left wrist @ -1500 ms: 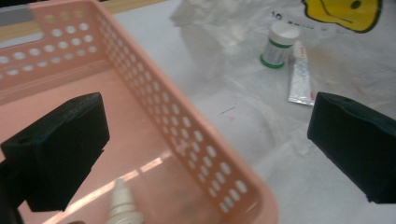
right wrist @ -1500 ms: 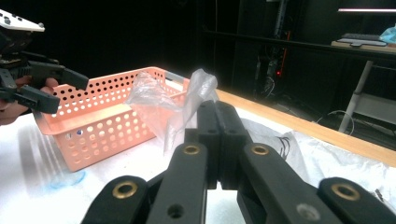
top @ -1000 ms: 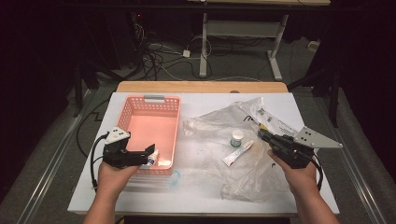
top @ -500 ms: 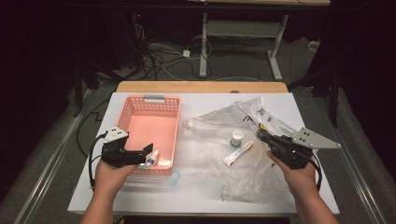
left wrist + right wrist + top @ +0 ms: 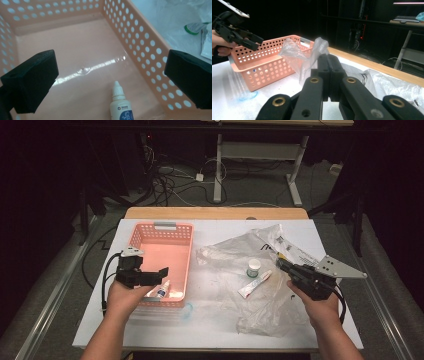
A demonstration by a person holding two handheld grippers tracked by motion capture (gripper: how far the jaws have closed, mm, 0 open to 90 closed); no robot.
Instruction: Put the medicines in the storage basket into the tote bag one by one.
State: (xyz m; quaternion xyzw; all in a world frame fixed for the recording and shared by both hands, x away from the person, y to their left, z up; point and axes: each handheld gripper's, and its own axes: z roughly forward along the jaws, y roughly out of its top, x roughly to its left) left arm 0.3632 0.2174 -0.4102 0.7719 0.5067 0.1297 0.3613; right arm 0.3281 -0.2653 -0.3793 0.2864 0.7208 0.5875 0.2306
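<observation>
A small white dropper bottle (image 5: 161, 291) (image 5: 121, 107) lies on the floor of the pink perforated basket (image 5: 150, 237) (image 5: 140, 47), at its near end. My left gripper (image 5: 157, 274) (image 5: 110, 82) hovers over that end, open wide, with the bottle below and nothing touching its pads. My right gripper (image 5: 280, 263) (image 5: 328, 65) rests at the right of the table, its jaws pressed together. Its tips sit at the edge of a crumpled clear plastic bag (image 5: 235, 252) (image 5: 312, 53); I cannot tell if they pinch any film.
On the bag lie a small white jar with a green lid (image 5: 254, 267) and a white tube (image 5: 255, 284). A bluish ring mark (image 5: 187, 309) sits just in front of the basket. A wooden strip (image 5: 215, 213) borders the white table top at the back.
My left gripper has shifted a little away from the person, over the basket. The bottle stays lying on the basket floor. The right gripper has kept still.
</observation>
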